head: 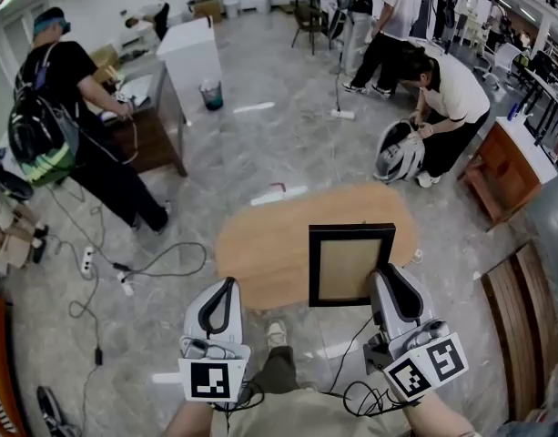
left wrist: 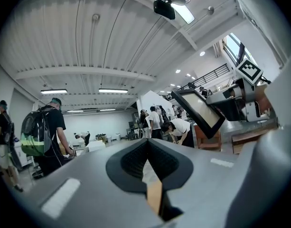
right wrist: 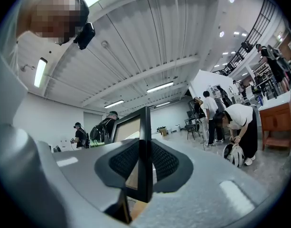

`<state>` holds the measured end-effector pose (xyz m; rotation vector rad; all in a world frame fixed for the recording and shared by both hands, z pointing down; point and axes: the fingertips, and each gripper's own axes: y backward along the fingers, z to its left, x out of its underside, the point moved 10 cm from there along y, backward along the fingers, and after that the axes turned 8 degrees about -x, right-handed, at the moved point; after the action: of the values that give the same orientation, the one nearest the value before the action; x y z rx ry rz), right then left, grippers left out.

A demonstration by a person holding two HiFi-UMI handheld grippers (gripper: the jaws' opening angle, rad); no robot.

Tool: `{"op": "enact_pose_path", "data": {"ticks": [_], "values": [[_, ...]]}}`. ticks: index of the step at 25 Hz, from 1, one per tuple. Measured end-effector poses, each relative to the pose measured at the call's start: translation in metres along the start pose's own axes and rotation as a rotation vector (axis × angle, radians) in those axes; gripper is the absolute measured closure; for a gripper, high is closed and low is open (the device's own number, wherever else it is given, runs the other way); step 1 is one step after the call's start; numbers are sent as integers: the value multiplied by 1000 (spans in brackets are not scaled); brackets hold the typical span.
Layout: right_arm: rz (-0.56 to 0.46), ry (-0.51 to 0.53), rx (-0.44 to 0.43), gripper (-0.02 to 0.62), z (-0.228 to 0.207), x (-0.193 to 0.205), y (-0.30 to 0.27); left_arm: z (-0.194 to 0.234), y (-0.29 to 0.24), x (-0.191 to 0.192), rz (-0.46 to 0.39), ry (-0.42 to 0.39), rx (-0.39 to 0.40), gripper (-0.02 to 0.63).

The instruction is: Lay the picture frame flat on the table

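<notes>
Nearest the person, the left claw (head: pixel 226 289) is hanging empty with its pads pressed together, so it is giving no support. Beside it, the right claw (head: pixel 385 280) is clamping the picture frame (head: pixel 350 264) by its lower right corner, and the right gripper view is showing the thin black edge pinched between the pads (right wrist: pixel 162 163).

That single corner hold is looking like the main risk. The weight is sitting out to one side of the pads, so the frame is likely to swing or slide as it is being lowered. One edge could then strike the worktop (head: pixel 269 239) first. It is also hovering over the worktop's near right part, close to the rim, so a careless release is risking an overhang and a fall to the floor.

The frame itself is showing a broad black border around a plain tan panel, rectangular and slim. It is tilting in the air rather than lying down, and whether any edge is touching the wood I cannot tell.
</notes>
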<state>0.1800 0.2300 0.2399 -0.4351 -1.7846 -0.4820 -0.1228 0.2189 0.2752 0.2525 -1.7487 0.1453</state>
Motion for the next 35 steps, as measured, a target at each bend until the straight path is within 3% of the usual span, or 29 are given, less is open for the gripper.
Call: {"op": "enact_pose_path", "data": {"ticks": [13,20,35], "values": [[43,7,46,515,-27,0,-142,78,-124,22,25,24,60,586],[45,2,58,515,-40,2,-194,104,-169,32,32,-7,84,586],[130,-42,24,515,-104,14,-229,89,-215,46,102,-11,17,586]]}}
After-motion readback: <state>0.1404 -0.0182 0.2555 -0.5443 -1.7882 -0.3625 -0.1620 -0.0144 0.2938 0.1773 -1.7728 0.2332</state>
